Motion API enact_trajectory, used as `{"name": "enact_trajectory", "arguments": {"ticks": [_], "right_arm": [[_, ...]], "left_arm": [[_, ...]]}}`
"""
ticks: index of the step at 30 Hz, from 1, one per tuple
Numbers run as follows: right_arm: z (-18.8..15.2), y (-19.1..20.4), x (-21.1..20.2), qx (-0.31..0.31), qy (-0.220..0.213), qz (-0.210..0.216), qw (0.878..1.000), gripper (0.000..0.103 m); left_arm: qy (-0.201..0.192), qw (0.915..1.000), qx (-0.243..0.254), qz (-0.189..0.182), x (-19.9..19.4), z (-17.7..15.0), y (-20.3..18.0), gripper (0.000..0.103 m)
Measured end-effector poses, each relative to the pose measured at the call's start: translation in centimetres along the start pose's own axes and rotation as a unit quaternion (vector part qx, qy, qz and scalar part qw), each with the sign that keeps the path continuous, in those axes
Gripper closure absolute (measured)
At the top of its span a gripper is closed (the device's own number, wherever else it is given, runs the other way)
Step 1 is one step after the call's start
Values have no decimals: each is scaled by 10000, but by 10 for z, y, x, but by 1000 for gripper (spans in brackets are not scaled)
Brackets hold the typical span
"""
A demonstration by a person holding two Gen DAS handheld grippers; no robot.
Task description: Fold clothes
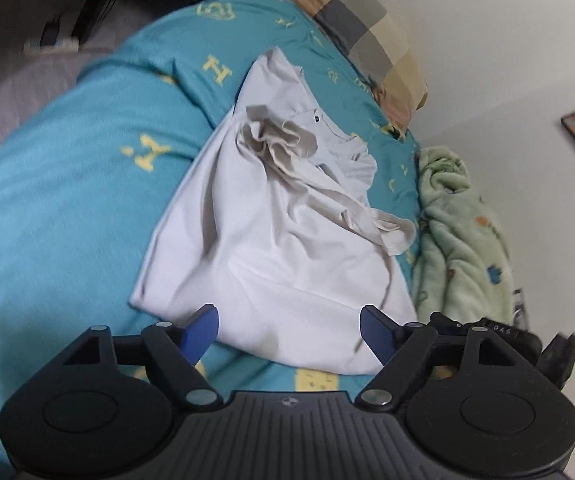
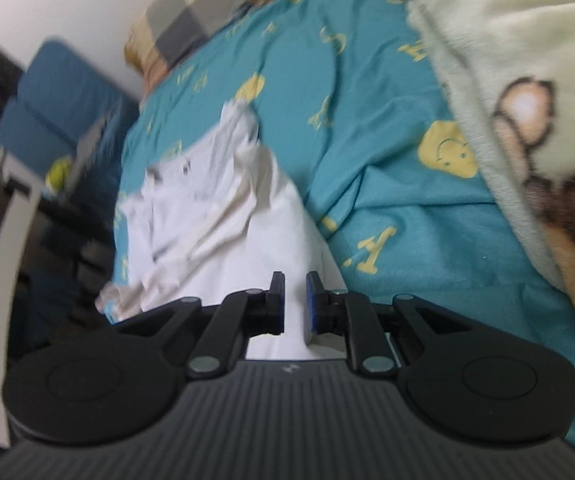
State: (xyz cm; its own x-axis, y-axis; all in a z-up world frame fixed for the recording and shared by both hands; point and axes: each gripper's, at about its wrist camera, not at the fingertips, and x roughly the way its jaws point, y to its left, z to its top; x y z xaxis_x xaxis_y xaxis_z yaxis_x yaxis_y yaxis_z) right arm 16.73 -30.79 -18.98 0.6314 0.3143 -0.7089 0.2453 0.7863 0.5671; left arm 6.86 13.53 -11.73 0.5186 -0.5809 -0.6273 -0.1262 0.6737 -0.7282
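Left claw [image 1: 289, 330] is standing wide, blue pads apart, nothing between them; it is hovering just over the near hem of the shirt [image 1: 271, 216]. Shirt is lying straight ahead of this claw on the bed [image 1: 67, 208], long axis running away from the claw toward the pillow [image 1: 371, 36]. Collar end is farthest off, hem end nearest.

Right claw [image 2: 295, 300] is showing narrow, a slim gap between its pads, with white shirt cloth [image 2: 223, 216] filling the view through that gap. Whether the pads are pinching the cloth or merely sitting above it cannot be told; the view is blurred.

Both claws are sitting at the hem end, the left plainly free. Judgement: the coming move is turning on that axis, so either the hem is going forward toward the collar, or the sleeves are being tidied first.

Materials: shirt is thin, pale, soft woven or knit cloth, limp. One sleeve is bunched in a ruffled knot ahead and left of centre; another is trailing crumpled to the right. A dark button is showing near the collar. Bed cover is teal with yellow letters, slightly rumpled. A fleecy pale-green blanket [image 1: 463, 224] is lying right of the left claw, beside the shirt.
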Motion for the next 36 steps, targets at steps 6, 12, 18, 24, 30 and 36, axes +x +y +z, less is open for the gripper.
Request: {"name": "enact_trajectory", "arguments": {"ticks": [6, 12, 18, 24, 30, 36], "right_arm": [[-20, -26, -21, 1003, -21, 639, 9929, 88], [-42, -35, -13, 1504, 426, 827, 9842, 86], [-51, -42, 7, 2046, 923, 907, 9703, 35], [-77, -34, 31, 2224, 1504, 737, 9605, 35], [-76, -31, 64, 2155, 1402, 237, 9661, 35], [-68, -29, 53, 1908, 712, 292, 9786, 79]], "left_arm": [[436, 9951, -884, 73, 25, 0, 29, 23], [594, 9898, -1281, 188, 38, 1, 45, 23], [504, 9881, -1450, 43, 52, -1, 48, 23], [216, 9859, -1659, -103, 59, -2, 47, 24], [-96, 9805, -1946, -254, 60, -2, 53, 26], [-247, 9782, -2050, -236, 56, 0, 58, 59]]}}
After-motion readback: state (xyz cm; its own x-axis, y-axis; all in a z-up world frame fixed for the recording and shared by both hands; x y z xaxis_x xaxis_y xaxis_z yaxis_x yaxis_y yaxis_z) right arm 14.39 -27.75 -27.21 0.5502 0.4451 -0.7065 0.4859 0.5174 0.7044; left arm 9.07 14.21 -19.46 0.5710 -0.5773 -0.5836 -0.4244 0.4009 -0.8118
